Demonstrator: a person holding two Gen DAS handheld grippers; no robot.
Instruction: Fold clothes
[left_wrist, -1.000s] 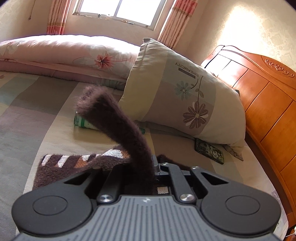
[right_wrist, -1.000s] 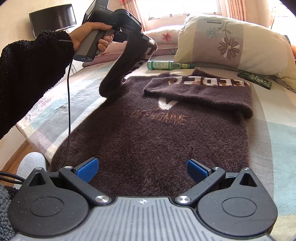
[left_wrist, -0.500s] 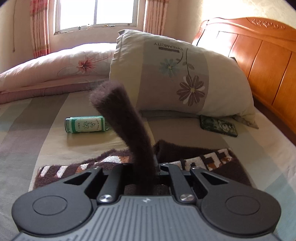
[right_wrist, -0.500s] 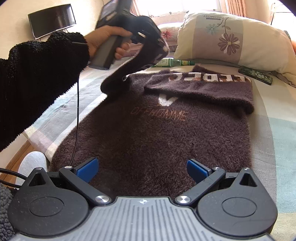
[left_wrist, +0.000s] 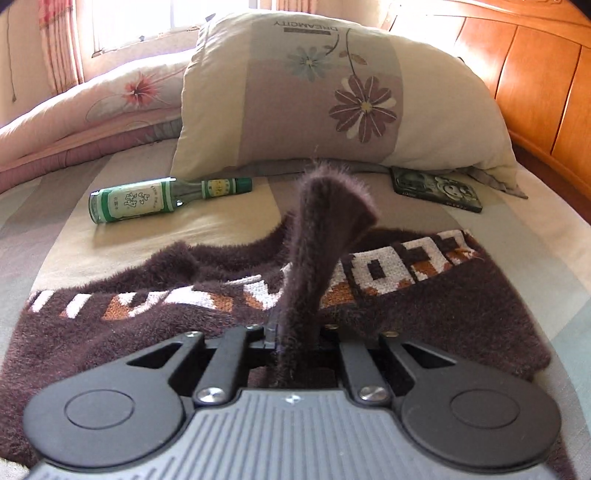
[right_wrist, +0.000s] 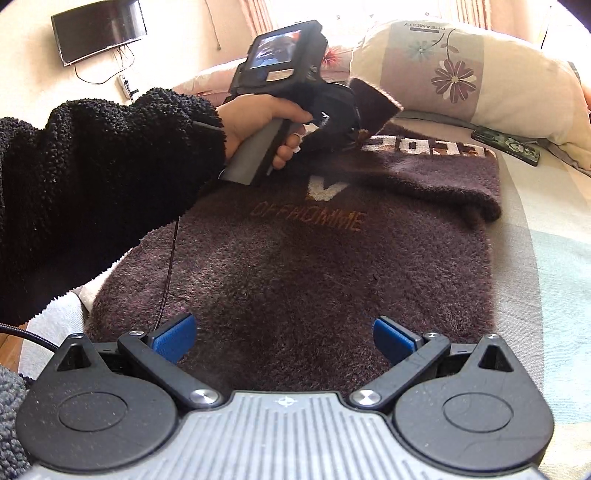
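A fuzzy dark brown sweater (right_wrist: 295, 266) with white and orange lettering lies flat on the bed, one sleeve (right_wrist: 436, 173) folded across its chest. My left gripper (left_wrist: 293, 332) is shut on the other sleeve (left_wrist: 325, 229), whose end sticks up past the jaws; in the right wrist view that gripper (right_wrist: 351, 122), held by a hand in a black sleeve, hangs low over the sweater's upper part. My right gripper (right_wrist: 284, 339) is open with blue pads, above the sweater's hem, holding nothing.
A green glass bottle (left_wrist: 159, 199) lies on the bed beyond the sweater, and a small dark green case (left_wrist: 437, 188) rests by a big flowered pillow (left_wrist: 332, 92). A wooden headboard (left_wrist: 535, 85) stands on the right. A cable (right_wrist: 168, 266) trails over the sweater's left edge.
My left gripper has carried the sleeve rightward and down over the sweater's chest. The sleeve now hangs short from the jaws. The right gripper has not moved.
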